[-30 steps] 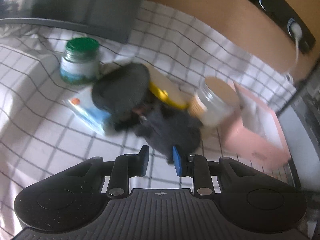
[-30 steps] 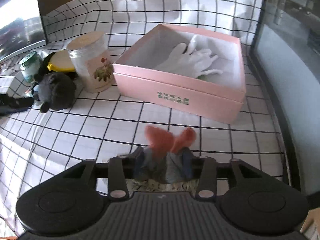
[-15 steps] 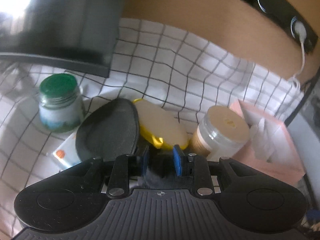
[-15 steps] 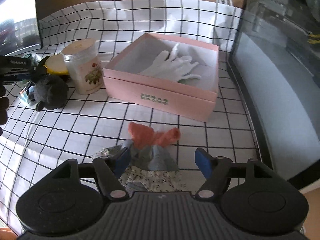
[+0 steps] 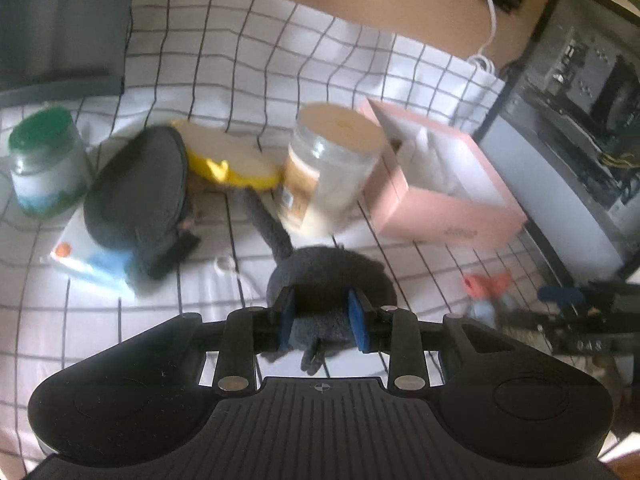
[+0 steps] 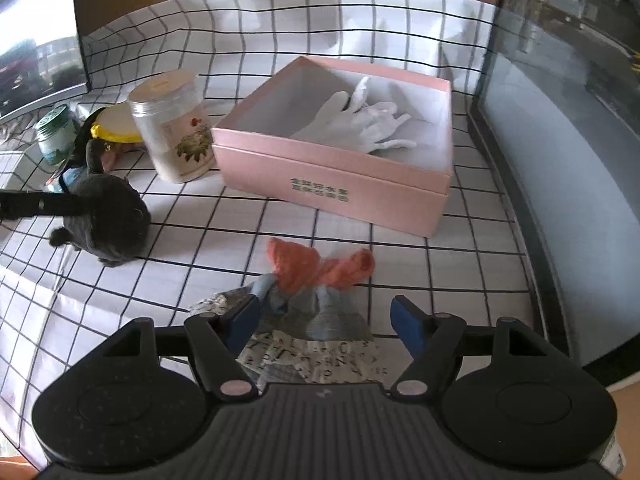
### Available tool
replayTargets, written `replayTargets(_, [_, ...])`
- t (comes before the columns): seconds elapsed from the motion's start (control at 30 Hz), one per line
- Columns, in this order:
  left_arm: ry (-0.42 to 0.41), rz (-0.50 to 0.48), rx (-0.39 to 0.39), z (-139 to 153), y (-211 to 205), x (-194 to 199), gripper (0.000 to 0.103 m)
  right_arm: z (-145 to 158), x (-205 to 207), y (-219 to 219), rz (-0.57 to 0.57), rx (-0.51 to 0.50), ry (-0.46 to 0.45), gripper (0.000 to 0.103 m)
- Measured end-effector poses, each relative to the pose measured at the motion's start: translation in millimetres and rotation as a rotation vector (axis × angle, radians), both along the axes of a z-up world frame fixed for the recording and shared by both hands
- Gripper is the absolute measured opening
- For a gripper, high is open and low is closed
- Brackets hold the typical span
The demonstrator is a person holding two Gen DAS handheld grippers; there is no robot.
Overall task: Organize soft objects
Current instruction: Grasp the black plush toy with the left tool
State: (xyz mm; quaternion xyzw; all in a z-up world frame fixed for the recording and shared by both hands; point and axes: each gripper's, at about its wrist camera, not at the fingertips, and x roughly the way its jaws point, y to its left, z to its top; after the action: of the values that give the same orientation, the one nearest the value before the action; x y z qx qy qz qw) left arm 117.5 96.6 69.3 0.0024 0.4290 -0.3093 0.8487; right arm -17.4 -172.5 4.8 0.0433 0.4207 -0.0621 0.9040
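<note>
My left gripper [image 5: 321,317] is shut on a dark grey plush toy [image 5: 332,280] and holds it over the checked cloth; the toy also shows at the left of the right wrist view [image 6: 106,216]. My right gripper [image 6: 326,322] is open, its jaws on either side of a sock with orange toes [image 6: 320,272] that lies on the cloth; the sock also shows in the left wrist view [image 5: 486,286]. An open pink box [image 6: 332,180] holds white gloves [image 6: 360,124]. The box shows at right in the left wrist view [image 5: 440,208].
A clear jar with a beige lid [image 6: 172,136] stands left of the box. Behind it are a yellow-rimmed lid [image 5: 228,160], a dark oval pouch [image 5: 136,192] and a green-lidded jar [image 5: 44,164]. A glass-fronted cabinet [image 6: 560,100] borders the right side.
My left gripper has closed on the plush toy and carried it away from the clutter, towards the right. My right gripper has opened and let go of the sock.
</note>
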Motion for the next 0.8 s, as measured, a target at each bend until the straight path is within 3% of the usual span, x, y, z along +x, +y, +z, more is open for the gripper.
replayTargets(0.2, [-0.072,0.079,0.01,-1,-3,-7,0.033,-1,2,11,0.045,-0.006,0.001,0.075])
replayTargets(0.4, [-0.13,0.171,-0.003,-5,-22,15,0.033,-1,-5,19,0.072,-0.02,0.004,0.075])
replayTargets(0.5, [-0.082,0.197,-0.054,-8,-26,30,0.033,1,-14,22,0.077,-0.041,0.001,0.075])
replayTargets(0.8, [0.079,0.192,-0.101,-6,-12,41,0.034,1,-26,7,0.022,-0.025,0.003,0.076])
